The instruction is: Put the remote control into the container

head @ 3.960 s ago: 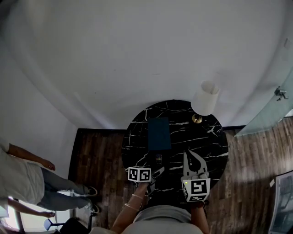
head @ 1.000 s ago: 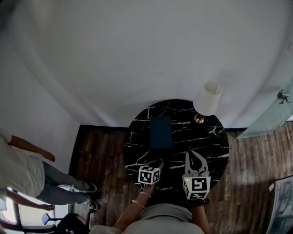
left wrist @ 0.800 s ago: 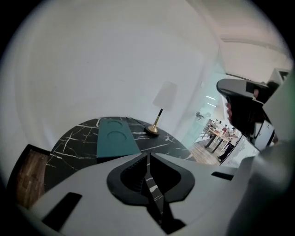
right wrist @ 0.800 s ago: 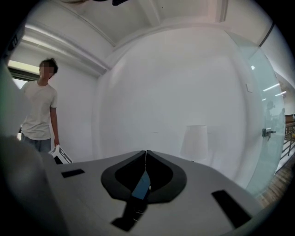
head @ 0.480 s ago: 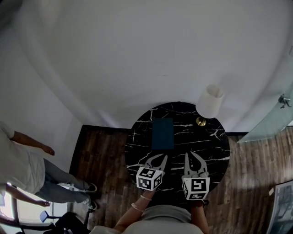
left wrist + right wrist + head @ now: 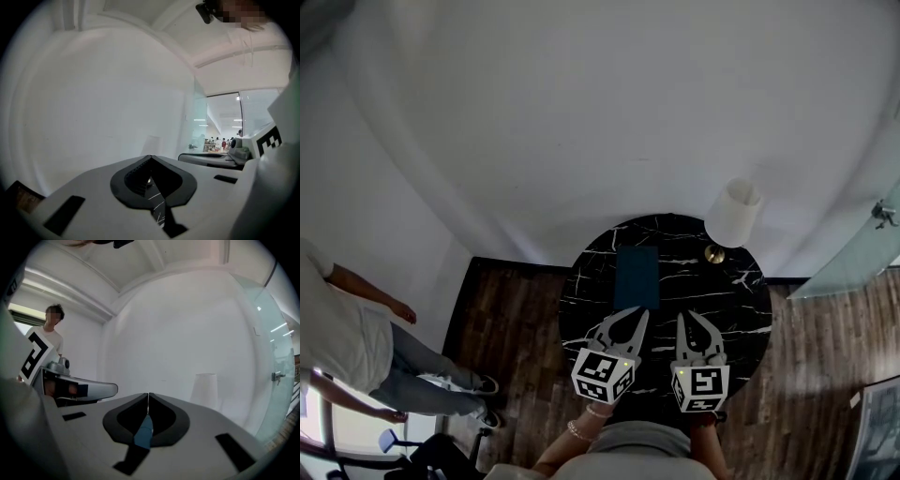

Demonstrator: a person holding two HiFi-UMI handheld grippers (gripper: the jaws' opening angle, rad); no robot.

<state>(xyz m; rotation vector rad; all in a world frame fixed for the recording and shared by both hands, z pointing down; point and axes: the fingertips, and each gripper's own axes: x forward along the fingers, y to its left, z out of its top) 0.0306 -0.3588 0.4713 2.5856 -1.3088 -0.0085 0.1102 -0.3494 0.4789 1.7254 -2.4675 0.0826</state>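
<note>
left gripper (image 6: 641,311): jaws closed tip to tip, nothing between them. right gripper (image 6: 682,317): jaws closed, empty. both hang side by side over the near half of the round black table (image 6: 741,309). the dark blue container (image 6: 637,277) lies flat on the table, just beyond the left gripper's tips. whether the remote control lies inside it cannot be told. a white lamp (image 6: 734,214) stands at the table's far right edge.

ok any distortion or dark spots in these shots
Head view: heavy fisheye, the wall bows; the black table is sharp. Left gripper view: black corners, bright patch at right. Right gripper view: black corners too, the lamp looks pale and soft.
</note>
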